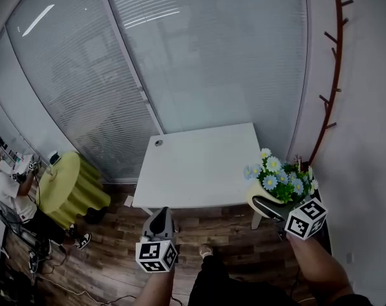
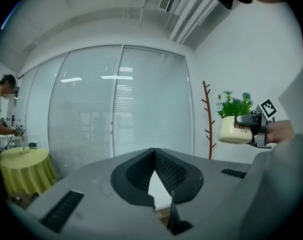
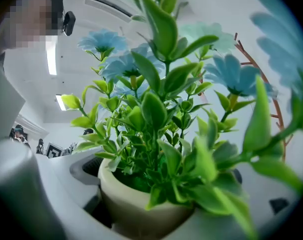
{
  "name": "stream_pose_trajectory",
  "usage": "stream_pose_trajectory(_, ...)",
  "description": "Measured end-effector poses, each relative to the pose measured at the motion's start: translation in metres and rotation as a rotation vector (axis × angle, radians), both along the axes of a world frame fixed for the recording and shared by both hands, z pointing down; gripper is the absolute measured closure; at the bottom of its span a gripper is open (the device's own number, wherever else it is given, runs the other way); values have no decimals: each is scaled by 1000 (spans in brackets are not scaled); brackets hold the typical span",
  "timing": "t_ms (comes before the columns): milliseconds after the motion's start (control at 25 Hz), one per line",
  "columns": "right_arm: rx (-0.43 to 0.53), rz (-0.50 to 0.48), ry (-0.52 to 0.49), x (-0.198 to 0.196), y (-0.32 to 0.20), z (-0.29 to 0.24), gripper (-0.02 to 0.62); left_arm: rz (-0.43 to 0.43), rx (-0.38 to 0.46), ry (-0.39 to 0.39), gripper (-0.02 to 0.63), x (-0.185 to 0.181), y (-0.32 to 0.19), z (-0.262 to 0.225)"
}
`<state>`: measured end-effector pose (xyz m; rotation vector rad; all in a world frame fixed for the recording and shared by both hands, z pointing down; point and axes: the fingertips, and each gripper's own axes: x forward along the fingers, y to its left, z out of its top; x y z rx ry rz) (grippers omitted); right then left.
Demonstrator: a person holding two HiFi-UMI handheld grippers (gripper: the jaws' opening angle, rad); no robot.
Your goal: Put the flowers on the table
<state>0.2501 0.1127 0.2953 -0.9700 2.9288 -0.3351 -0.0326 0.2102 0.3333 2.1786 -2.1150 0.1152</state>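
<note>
Off the near right corner of the white worktop (image 1: pixel 199 164) we hold the flowers (image 1: pixel 281 177) in the air, not yet over the top. They sit in a cream pot (image 1: pixel 259 197), and our right tongs (image 1: pixel 272 207) pinch that pot around its lower body. That grip keeps it upright and leaves the blue blooms and green leaves free above the jaws. Our left tongs (image 1: pixel 159 220) hang lower and to the left, over the wooden floor (image 1: pixel 116 247) in front of the worktop's near edge. Their jaws are pressed together at the tips with nothing in them, so we judge this hand is only parked out of the way.

Apart from a small round hole (image 1: pixel 158 143) near its far left corner, the worktop is bare, so almost any spot would take the pot. We judge the easy path runs left and away from us across the near right corner, high enough that the pot's base passes over the edge. On the right the room is tight, because the wall and a brown branch-shaped coat rack (image 1: pixel 333 75) stand close to the flowers. A glass wall with blinds (image 1: pixel 180 62) closes the far side. A round table with a yellow cloth (image 1: pixel 68 187) and a seated person (image 1: pixel 7 196) are well apart at the left.
</note>
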Motion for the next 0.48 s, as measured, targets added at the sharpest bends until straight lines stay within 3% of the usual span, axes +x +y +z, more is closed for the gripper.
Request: stream_pose_trajectory(480,-15,29,54,-14,-35,11,54,70,-1,-25,606,-16,-56,4)
